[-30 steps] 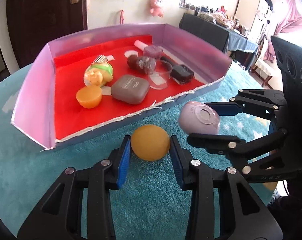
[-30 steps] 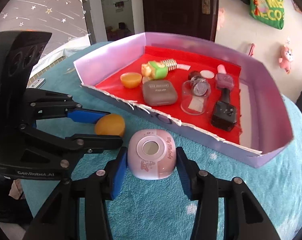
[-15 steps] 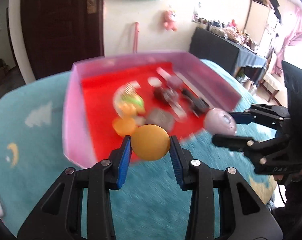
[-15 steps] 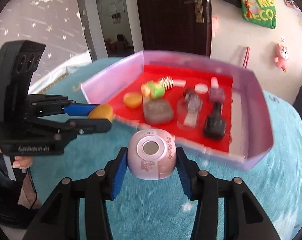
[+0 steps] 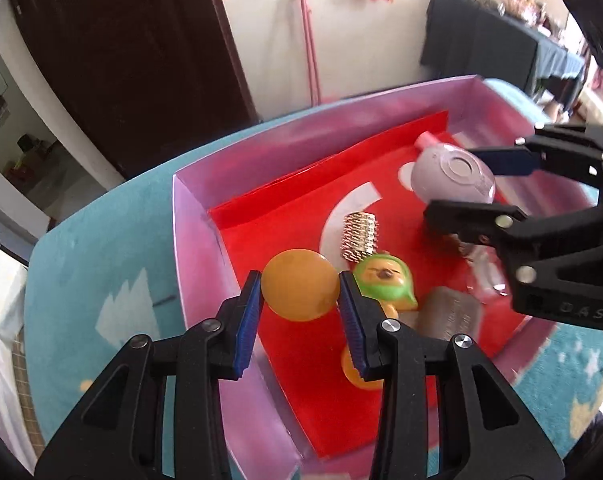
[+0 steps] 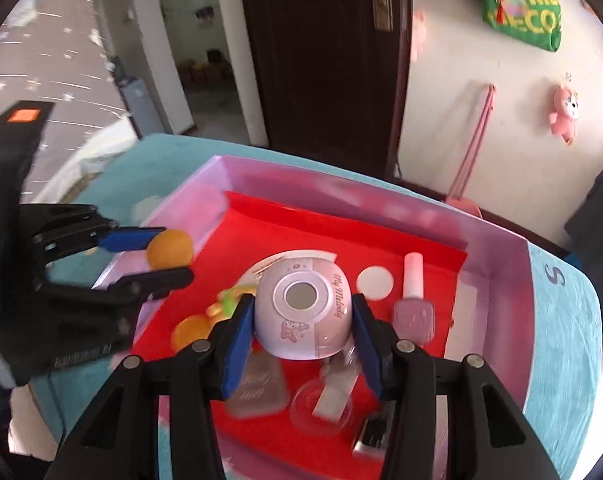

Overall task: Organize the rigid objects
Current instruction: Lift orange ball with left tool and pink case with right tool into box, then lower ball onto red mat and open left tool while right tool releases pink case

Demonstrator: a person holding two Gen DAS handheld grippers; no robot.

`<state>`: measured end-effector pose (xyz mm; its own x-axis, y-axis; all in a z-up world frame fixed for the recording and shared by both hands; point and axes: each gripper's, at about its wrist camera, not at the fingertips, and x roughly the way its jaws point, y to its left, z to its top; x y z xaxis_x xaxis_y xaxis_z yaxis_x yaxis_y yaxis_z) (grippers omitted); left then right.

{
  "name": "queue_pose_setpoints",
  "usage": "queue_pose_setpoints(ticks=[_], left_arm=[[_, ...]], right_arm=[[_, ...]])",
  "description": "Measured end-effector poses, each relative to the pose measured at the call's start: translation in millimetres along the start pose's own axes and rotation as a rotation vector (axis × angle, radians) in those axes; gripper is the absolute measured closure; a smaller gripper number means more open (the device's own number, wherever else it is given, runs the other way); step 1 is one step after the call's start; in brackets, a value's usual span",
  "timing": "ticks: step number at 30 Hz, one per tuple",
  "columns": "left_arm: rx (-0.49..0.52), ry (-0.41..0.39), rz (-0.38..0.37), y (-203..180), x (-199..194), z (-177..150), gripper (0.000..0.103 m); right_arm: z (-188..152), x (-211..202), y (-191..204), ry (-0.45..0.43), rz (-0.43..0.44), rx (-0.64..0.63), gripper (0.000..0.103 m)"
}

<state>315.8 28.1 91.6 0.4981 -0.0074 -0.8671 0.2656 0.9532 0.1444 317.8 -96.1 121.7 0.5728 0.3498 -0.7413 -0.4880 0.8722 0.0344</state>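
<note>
My left gripper (image 5: 299, 300) is shut on an orange ball (image 5: 300, 285) and holds it over the left end of the pink box with a red floor (image 5: 193, 216). It also shows in the right wrist view (image 6: 163, 254) with the ball (image 6: 170, 249). My right gripper (image 6: 301, 320) is shut on a pink rounded case (image 6: 302, 310) marked "My Melody", held above the box middle (image 6: 497, 256). The case (image 5: 453, 178) and right gripper (image 5: 485, 184) show at the right of the left wrist view.
In the box lie a green and yellow toy (image 5: 383, 282), a small spiky brush (image 5: 358, 236), a grey case (image 5: 453, 318), an orange half-ball (image 6: 189, 332), a nail polish bottle (image 6: 413, 300), a clear cup (image 6: 321, 404) and a black object (image 6: 373, 434). Teal cloth (image 5: 81, 280) covers the table.
Both grippers have risen from the teal cloth and moved forward over the box, each still holding its object. The box contents have not moved.
</note>
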Motion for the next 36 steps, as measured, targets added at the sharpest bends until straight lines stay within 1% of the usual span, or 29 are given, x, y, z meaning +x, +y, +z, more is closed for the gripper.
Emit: queue_pose_setpoints(ticks=[2,6,11,14,18,25,30,33,36], left_arm=[[0.019,0.025,0.005,-2,10,7,0.067],[0.031,0.075,0.043,-1,28,18,0.067],[0.061,0.123,0.046,-5,43,23,0.067],[0.082,0.148,0.053,-11,51,22,0.067],[0.089,0.158,0.062,-13,55,22,0.067],[0.086,0.167,0.048,-11,52,23,0.067],[0.086,0.176,0.036,-4,55,30,0.067],[0.074,0.185,0.003,0,53,34,0.067],[0.079,0.202,0.002,3,54,38,0.067]], right_arm=[[7,13,-4,0.026,-0.020,0.003,0.053],[18,41,-12,0.097,-0.047,0.011,0.053],[24,62,-20,0.149,-0.057,0.026,0.053],[25,66,-21,0.158,-0.058,0.029,0.053],[27,72,-20,0.177,-0.070,0.015,0.053],[27,79,-23,0.201,-0.070,0.021,0.053],[28,86,-24,0.219,-0.091,0.011,0.053],[27,86,-24,0.220,-0.093,0.008,0.053],[26,88,-21,0.223,-0.101,0.002,0.053]])
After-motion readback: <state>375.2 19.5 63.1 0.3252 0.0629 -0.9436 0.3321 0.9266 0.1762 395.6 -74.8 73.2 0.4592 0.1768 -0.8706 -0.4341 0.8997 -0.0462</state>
